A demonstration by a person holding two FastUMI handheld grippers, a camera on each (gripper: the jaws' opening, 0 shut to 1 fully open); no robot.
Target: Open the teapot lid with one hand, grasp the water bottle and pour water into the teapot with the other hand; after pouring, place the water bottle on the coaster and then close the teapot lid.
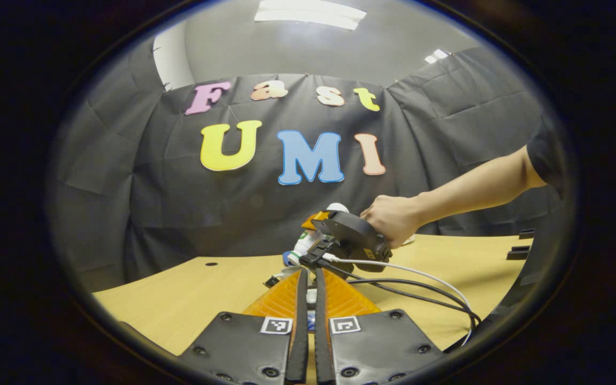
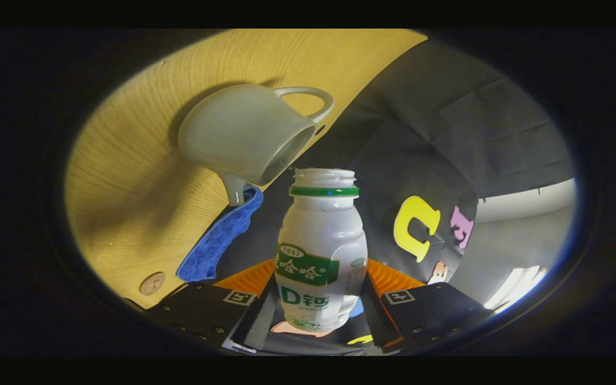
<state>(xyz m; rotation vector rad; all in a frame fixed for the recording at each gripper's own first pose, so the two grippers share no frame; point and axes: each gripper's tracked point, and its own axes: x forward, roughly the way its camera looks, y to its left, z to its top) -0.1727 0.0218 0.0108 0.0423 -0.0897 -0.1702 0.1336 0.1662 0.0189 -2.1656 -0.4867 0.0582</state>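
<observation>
Left gripper (image 1: 308,278): I am holding its jaws nearly together; whether they are pinching the lid I cannot tell. Right gripper (image 2: 316,305): I am clamping its jaws on the uncapped white plastic water bottle (image 2: 321,251), tilted toward the lidless grey ceramic teapot (image 2: 246,133) on the wooden tabletop (image 2: 126,203). Judged stage: lid off, pouring under way; the bottle's placing on the coaster and the lid's closing are remaining.

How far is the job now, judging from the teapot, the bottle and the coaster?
Done: the teapot stands with its lid off, and the right tool is shut on the uncapped water bottle, tipped toward the teapot's mouth. In hand: the pouring, though no stream of water can be made out. Left: setting the bottle on the coaster, then closing the lid.
</observation>
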